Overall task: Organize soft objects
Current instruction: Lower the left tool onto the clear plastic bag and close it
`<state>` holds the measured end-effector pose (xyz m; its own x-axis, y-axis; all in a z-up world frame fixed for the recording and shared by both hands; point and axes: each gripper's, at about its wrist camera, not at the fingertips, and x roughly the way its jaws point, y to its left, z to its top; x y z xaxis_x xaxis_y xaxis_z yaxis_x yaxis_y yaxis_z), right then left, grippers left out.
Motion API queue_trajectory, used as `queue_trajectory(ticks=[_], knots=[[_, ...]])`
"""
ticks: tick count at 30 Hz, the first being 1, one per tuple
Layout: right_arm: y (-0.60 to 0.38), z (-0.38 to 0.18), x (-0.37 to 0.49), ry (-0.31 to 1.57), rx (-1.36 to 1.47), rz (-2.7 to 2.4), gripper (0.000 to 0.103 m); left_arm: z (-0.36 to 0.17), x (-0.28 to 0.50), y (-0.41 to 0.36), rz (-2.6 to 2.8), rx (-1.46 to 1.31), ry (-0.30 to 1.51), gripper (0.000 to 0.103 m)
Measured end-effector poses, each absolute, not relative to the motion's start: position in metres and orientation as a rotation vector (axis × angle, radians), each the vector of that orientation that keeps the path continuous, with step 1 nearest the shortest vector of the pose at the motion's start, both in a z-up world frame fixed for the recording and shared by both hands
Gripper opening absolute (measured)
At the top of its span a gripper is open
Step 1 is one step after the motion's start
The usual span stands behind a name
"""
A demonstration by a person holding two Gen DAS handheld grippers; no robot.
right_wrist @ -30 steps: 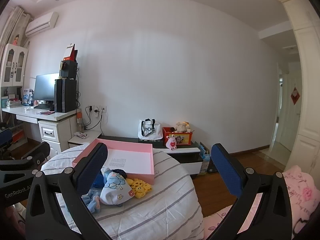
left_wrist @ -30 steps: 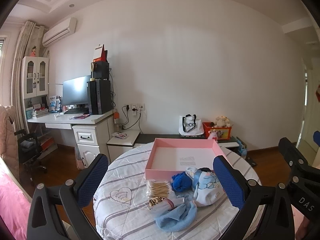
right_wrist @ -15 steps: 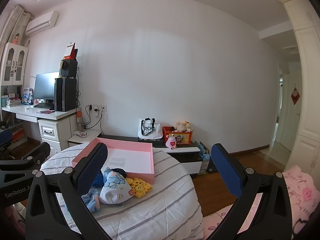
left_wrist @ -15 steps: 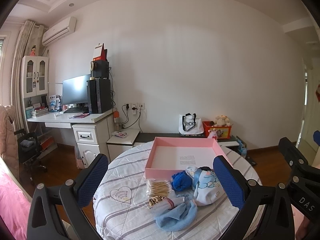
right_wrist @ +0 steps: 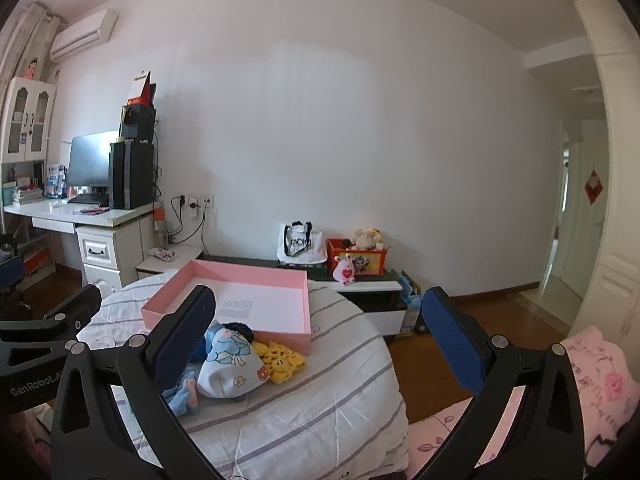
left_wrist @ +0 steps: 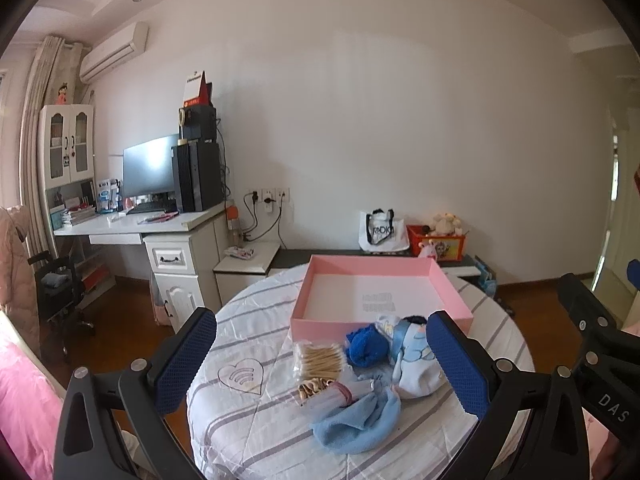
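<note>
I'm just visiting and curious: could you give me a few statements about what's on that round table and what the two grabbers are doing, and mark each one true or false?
1. The pink box has nothing soft in it. True.
2. The left gripper is clamped on the light blue cloth. False: it is open and holds nothing.
3. The yellow crocheted piece lies outside the box, by its front wall. True.
4. The right gripper is shut. False: its jaws stand wide apart.
5. The bag of cotton swabs sits on the desk. False: it is on the round table.
</note>
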<state>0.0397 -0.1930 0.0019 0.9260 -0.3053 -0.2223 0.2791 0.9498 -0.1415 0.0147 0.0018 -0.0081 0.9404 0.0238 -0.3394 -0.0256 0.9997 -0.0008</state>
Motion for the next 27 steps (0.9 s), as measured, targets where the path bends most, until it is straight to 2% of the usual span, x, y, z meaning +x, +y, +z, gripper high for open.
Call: queue_trajectory(ticks=[11,27], knots=[[-0.191,-0.021,0.065,0.350,-0.114,-0.280,0.103,-0.023,0.043,0.004,0.036,0.006,0.458,0.103],[-0.200,-0.084,0.120,0.594,-0.099,-0.260,0.103,-0.064,0.106,0.010,0.043,0.003,0.681,0.103]])
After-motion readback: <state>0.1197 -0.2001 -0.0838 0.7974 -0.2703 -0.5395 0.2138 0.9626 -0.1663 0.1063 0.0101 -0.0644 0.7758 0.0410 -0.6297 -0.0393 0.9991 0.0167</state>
